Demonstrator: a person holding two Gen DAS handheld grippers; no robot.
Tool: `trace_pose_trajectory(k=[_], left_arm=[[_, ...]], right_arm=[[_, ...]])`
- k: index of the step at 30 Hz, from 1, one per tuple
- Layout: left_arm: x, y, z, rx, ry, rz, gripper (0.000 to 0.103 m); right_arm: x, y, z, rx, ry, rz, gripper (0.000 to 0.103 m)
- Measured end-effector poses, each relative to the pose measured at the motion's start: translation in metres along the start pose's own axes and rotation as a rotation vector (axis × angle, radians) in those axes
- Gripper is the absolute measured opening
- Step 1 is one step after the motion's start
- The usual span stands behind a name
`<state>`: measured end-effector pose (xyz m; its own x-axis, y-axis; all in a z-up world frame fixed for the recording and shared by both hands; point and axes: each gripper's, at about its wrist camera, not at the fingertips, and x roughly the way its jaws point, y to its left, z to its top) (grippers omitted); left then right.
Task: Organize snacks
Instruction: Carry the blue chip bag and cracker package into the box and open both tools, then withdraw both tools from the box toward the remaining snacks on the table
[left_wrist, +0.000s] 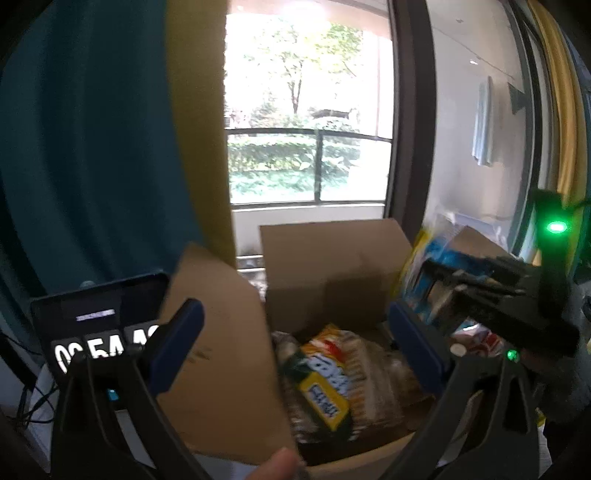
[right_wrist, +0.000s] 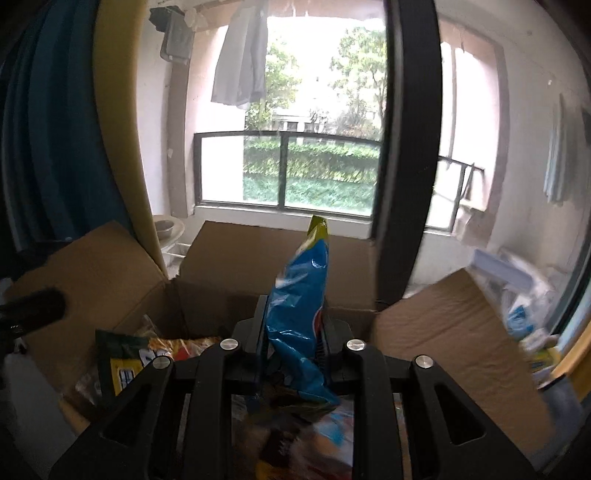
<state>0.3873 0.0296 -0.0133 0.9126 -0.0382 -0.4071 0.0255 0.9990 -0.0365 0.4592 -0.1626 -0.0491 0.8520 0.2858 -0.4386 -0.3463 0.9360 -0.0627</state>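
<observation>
An open cardboard box holds a clear pack of biscuits with a yellow and green label. My left gripper hangs open over it, its blue pads wide apart with nothing between them. My right gripper comes in from the right with a blue snack bag. In the right wrist view the blue bag stands upright between the parted fingers of that gripper, over the box. Its lower end sags below them. The labelled pack lies at the left.
The box's flaps stand up at the left, back and right. A dark display with white digits sits left of the box. Blurred packets lie under the right gripper. Clutter lies at the right, and a window stands behind.
</observation>
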Motion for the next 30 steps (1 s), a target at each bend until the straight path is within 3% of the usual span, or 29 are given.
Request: trace_pose_trajectory(k=[1,3,17,30], left_arm=[[-0.001,0.005,0.000,-0.009,0.000,0.003,0.101],[-0.002,0.013,-0.001,-0.023,-0.003,0.008,0.101],[-0.032,0.014,-0.007,-0.060,-0.025,-0.017,0.101],[-0.077,-0.016,-0.019,-0.054,-0.039,-0.053,0.101]], right_arm=[[0.009,0.001,0.002,0.014,0.031,0.004,0.062],[0.014,0.001,0.007,0.049,0.027,-0.009,0.068],[-0.026,0.015,0.005,-0.008,0.041,-0.035,0.068],[-0.109,0.013,-0.012,-0.005,0.010,0.030,0.068]])
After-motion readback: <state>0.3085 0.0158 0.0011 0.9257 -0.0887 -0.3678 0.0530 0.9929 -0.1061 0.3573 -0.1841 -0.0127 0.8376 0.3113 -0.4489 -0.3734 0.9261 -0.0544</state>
